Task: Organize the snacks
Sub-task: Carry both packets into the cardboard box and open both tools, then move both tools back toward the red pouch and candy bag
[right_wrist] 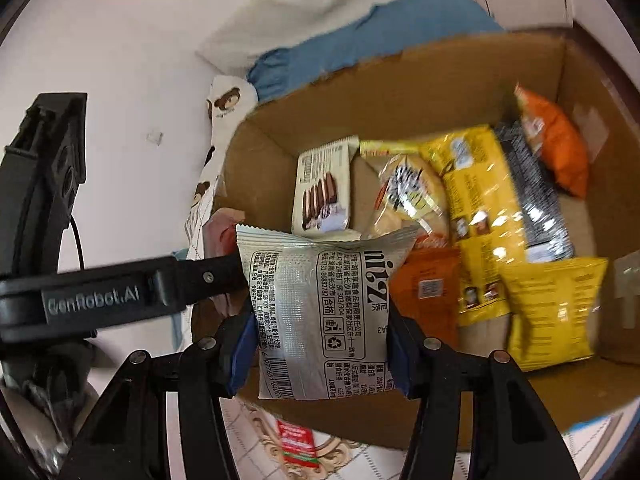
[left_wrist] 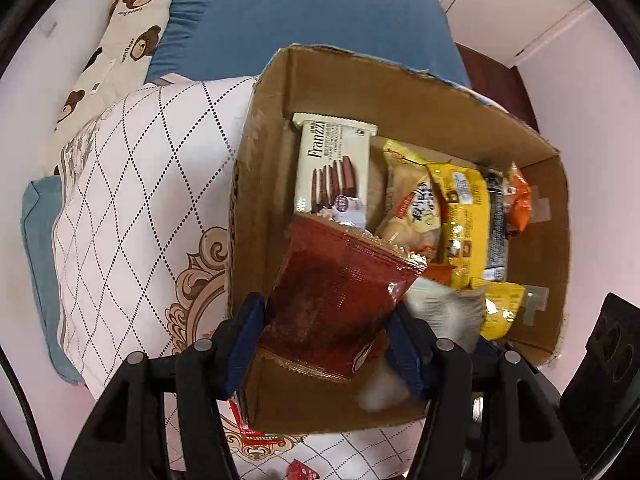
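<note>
An open cardboard box (left_wrist: 264,128) stands on a bed and holds several snack packs: a white Franzzi wafer pack (left_wrist: 332,172), yellow packs (left_wrist: 468,216) and an orange pack (left_wrist: 520,200). My left gripper (left_wrist: 326,332) is shut on a dark red snack pack (left_wrist: 336,300) and holds it over the box's near left corner. My right gripper (right_wrist: 320,344) is shut on a silver-white snack pack (right_wrist: 316,308) over the box's (right_wrist: 400,84) near edge. The left gripper's body shows in the right wrist view (right_wrist: 120,292), close beside the silver pack.
The box rests on a white quilt with a diamond pattern (left_wrist: 140,200). A blue pillow (left_wrist: 300,20) and a bear-print pillow (left_wrist: 128,32) lie beyond it. A small red packet (right_wrist: 298,444) lies on the quilt in front of the box.
</note>
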Action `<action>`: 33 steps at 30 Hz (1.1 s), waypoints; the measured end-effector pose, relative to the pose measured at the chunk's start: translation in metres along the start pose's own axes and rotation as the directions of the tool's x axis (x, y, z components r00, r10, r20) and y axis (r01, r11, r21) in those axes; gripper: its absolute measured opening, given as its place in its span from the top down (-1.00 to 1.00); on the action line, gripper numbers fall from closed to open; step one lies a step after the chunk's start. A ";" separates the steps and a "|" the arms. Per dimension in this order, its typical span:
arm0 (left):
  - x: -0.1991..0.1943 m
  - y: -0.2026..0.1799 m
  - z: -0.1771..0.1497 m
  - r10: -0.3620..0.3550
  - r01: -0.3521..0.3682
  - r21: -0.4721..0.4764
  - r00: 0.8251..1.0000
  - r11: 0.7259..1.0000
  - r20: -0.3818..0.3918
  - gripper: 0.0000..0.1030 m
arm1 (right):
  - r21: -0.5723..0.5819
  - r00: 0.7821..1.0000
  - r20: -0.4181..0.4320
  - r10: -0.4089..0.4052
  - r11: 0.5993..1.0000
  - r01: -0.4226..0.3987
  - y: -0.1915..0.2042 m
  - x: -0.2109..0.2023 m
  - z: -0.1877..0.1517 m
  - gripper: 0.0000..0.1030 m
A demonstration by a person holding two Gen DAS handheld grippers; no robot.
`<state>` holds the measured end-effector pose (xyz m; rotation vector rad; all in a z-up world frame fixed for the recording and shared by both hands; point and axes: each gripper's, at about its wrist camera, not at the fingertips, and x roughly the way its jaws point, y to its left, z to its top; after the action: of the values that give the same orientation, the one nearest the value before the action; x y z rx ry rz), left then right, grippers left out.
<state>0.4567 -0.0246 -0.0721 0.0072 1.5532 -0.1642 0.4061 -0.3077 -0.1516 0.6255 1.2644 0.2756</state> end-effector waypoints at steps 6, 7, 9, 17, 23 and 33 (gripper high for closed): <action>0.011 0.002 0.001 -0.003 0.003 -0.009 1.000 1.000 0.008 -0.57 | -0.032 0.997 -0.032 -0.076 0.997 0.075 0.000 0.009 0.002 -0.88; 0.012 0.002 0.000 -0.008 0.008 -0.014 1.000 1.000 0.008 -0.57 | -0.035 0.996 -0.031 -0.087 0.996 0.086 -0.001 0.008 0.002 -0.88; 0.012 0.002 -0.002 -0.004 0.004 -0.016 1.000 1.000 0.017 -0.57 | -0.049 0.991 -0.027 -0.131 0.990 0.130 -0.003 0.004 0.001 -0.88; 0.010 -0.006 -0.022 0.010 -0.009 -0.011 0.997 1.000 0.076 -0.57 | -0.092 0.955 0.028 -0.296 0.950 0.297 -0.029 -0.021 0.001 -0.89; 0.008 -0.012 -0.042 0.028 -0.029 0.005 0.988 1.000 0.155 -0.57 | -0.102 0.916 0.079 -0.393 0.911 0.400 -0.047 -0.044 -0.005 -0.89; -0.013 -0.028 -0.069 0.028 -0.040 0.037 0.960 0.999 0.280 -0.57 | -0.128 0.862 0.209 -0.461 0.861 0.492 -0.038 -0.092 -0.019 -0.90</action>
<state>0.3847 -0.0438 -0.0574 0.0419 1.2659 -0.1634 0.3552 -0.3808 -0.1030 0.1601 1.1703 -0.0816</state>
